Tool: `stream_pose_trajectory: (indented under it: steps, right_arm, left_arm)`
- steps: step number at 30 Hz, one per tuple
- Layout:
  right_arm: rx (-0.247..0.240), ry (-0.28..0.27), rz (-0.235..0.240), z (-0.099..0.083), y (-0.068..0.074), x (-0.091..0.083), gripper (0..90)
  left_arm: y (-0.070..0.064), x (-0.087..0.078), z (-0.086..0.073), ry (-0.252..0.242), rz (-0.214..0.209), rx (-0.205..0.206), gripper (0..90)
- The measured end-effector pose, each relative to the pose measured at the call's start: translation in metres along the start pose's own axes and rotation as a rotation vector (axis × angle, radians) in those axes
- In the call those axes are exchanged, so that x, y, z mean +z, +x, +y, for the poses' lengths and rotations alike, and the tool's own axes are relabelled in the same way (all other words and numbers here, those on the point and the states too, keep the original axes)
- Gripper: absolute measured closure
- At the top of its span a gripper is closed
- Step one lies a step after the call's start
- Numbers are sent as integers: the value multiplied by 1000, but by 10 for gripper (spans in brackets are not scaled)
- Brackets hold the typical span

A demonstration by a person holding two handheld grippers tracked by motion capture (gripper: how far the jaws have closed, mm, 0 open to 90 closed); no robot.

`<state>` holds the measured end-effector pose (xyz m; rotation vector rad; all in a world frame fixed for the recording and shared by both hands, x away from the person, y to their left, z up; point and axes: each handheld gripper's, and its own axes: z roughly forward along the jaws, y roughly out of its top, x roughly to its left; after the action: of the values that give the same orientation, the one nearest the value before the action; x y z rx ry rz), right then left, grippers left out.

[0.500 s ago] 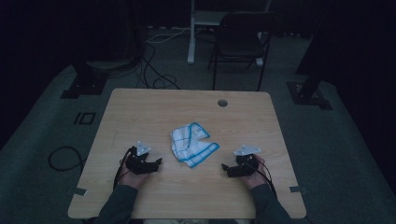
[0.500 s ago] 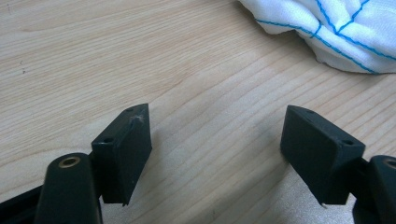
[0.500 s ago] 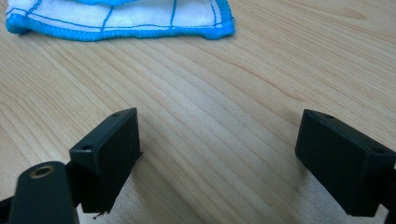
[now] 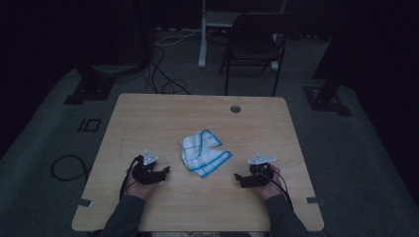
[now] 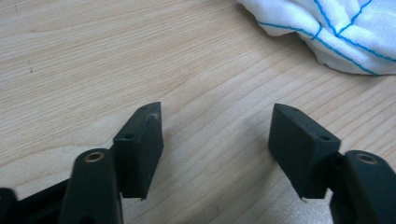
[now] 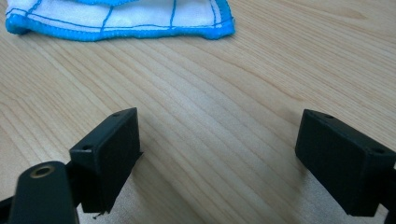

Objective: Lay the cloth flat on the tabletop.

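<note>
Nothing shifts since earlier | cloth [image 4: 203, 153] between both tongs, long axis diagonal | left gripper [image 4: 159, 172] slightly nearer than right gripper [image 4: 242, 178] | both spread wide, empty

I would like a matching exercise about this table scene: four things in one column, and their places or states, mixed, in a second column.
Things:
1. cloth
2. left tongs
3. right tongs
4. round hole

Places or states:
A. open, at the table's right side
B. near the table's far edge
C. crumpled, in the middle
D. open, at the table's left side

Pairs: 1-C, 2-D, 3-A, 4-B
</note>
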<state>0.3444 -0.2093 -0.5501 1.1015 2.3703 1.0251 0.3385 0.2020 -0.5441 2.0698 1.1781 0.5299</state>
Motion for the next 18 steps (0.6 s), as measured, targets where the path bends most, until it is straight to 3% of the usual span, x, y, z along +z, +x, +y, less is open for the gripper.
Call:
stream_pose_trajectory:
  steps: [10, 18]
  right_arm:
    - [3, 5, -3, 1, 0, 0, 142]
    - [7, 16, -5, 2, 1, 0, 153]
  left_arm:
    - [1, -4, 2, 29, -17, 6, 468]
    - [-4, -10, 9, 11, -29, 20, 469]
